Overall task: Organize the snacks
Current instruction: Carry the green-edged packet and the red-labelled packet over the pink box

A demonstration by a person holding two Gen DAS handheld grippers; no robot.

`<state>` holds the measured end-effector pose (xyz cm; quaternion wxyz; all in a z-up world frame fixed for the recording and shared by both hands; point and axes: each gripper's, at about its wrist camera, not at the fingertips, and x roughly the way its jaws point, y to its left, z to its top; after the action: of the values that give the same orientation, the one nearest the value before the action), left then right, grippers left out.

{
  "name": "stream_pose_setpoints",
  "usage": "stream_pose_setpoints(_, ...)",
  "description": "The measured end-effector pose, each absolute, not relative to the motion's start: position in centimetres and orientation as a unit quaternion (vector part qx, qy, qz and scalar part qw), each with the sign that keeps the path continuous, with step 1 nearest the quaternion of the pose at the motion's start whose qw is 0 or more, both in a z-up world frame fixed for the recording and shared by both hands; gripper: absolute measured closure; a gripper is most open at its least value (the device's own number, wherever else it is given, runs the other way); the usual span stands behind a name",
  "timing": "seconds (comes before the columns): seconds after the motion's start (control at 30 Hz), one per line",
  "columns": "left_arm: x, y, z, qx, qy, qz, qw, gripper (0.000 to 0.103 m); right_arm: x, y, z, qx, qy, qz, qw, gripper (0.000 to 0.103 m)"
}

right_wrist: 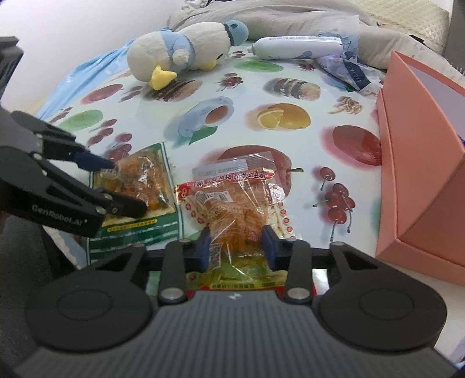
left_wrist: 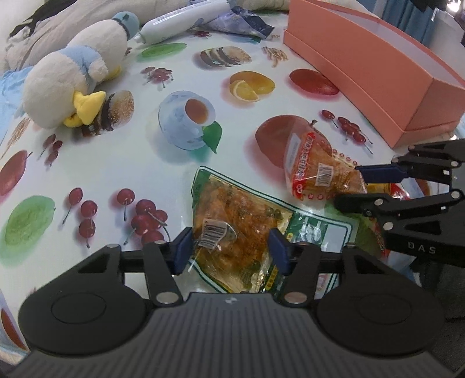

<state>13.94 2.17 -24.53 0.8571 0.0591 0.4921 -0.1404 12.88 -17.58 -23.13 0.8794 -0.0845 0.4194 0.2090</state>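
Green-edged packet (left_wrist: 232,229): lies flat on the surface, left of the red-edged packet and well apart from the pink box; its long axis runs from the left gripper's camera toward the box.
Left gripper (left_wrist: 229,250): fingers straddle this packet's near half, narrowed onto its sides and seemingly pinching it.
Red-edged packet (right_wrist: 232,200): just beside the green one, nearer the pink box (right_wrist: 421,174), long axis away from the right gripper (right_wrist: 237,247).
Right fingers: pressed into the crinkled wrapper, pinching it.
Nearer hand: right, to the box.
Surface: glossy fruit-print cloth (left_wrist: 145,162).
Room: plush duck (left_wrist: 72,84), bottle (left_wrist: 180,23) beyond.
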Motion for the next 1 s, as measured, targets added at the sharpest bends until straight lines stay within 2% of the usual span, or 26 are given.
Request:
stream_pose_setpoints(0.13, 13.7, 2.8, -23.9, 0.023, 0.491, -0.127, 0.861, 0.058, 12.4, -18.0, -22.3, -0.070, 0.422, 0.201, 0.881, 0.072)
stream_pose_setpoints(0.17, 13.7, 3.0, -23.7, 0.012, 0.490, -0.122, 0.863, 0.068, 12.2, -18.2, -22.1, -0.067, 0.422, 0.198, 0.882, 0.073)
stream_pose_setpoints(0.2, 13.7, 3.2, -23.4, -0.006, 0.490, -0.121, 0.863, 0.069, 12.1, -18.3, -21.8, -0.062, 0.422, 0.194, 0.884, 0.073)
stream_pose_setpoints(0.57, 12.6, 2.7, -19.2, -0.089, 0.457, -0.091, 0.880, 0.070, 10.5, -19.9, -17.7, -0.022, 0.398, 0.165, 0.902, 0.073)
stream_pose_setpoints(0.67, 12.3, 2.0, -17.4, -0.087, 0.445, -0.085, 0.887, 0.070, 10.3, -21.2, -16.0, 0.027, 0.396, 0.159, 0.904, 0.073)
stream_pose_setpoints(1.0, 11.9, 0.7, -10.5, -0.122, 0.391, -0.086, 0.908, 0.070, 8.5, -23.9, -9.1, 0.033, 0.329, 0.124, 0.936, 0.073)
